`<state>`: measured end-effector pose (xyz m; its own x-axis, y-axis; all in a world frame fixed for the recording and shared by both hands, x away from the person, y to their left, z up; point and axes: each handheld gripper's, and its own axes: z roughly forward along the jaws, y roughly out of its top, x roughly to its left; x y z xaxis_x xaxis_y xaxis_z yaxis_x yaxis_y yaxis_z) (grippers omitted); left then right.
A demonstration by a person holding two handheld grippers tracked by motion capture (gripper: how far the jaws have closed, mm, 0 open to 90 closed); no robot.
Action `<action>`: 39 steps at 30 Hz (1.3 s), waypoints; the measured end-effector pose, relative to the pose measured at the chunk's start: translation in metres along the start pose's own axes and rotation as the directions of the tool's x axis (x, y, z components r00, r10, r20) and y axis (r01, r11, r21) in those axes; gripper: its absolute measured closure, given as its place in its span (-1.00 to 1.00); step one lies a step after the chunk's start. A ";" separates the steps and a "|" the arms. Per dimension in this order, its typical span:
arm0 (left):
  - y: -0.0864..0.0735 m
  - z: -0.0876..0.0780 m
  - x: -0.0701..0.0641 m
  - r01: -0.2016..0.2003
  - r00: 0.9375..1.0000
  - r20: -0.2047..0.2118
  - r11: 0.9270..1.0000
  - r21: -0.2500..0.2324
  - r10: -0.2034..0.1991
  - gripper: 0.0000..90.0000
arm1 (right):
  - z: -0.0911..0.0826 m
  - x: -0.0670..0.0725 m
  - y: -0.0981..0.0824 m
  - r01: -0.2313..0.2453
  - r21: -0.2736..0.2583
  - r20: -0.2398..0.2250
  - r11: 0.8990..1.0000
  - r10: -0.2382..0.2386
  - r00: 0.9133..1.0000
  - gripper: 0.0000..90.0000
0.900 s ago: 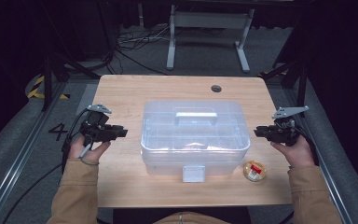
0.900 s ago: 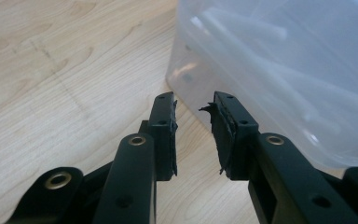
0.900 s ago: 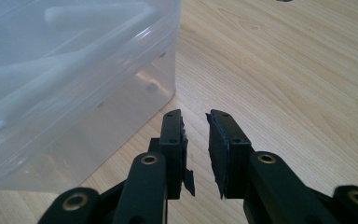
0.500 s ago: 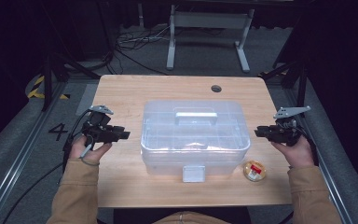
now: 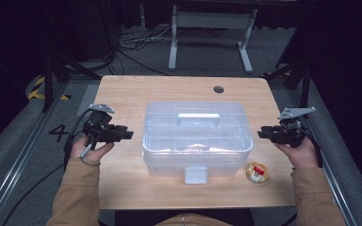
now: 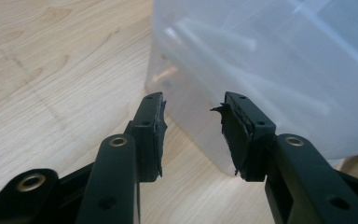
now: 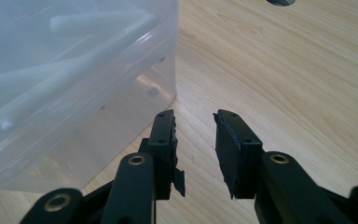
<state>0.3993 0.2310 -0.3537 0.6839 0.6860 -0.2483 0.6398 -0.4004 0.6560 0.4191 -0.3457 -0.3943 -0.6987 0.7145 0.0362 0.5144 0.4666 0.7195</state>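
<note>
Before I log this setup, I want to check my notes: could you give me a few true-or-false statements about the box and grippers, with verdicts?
1. The clear plastic storage box has its lid on. True.
2. The left gripper clamps the box. False: its jaws stand open, empty, short of the box's side.
3. A small round container lies on the wooden table by the box's near right corner. True.
4. The right gripper holds the round container. False: it is open and empty, pointing at the box.
</note>
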 end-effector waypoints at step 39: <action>0.085 0.009 -0.074 -0.236 0.966 0.100 0.971 -0.029 0.238 0.09 | -0.003 0.005 -0.011 -0.038 0.003 -0.027 0.999 0.038 0.999 0.37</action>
<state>0.4065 0.1407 -0.2862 0.8480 0.5068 -0.1552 0.4498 -0.5332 0.7165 0.4085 -0.3495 -0.4000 -0.6917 0.7175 0.0820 0.5419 0.4405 0.7158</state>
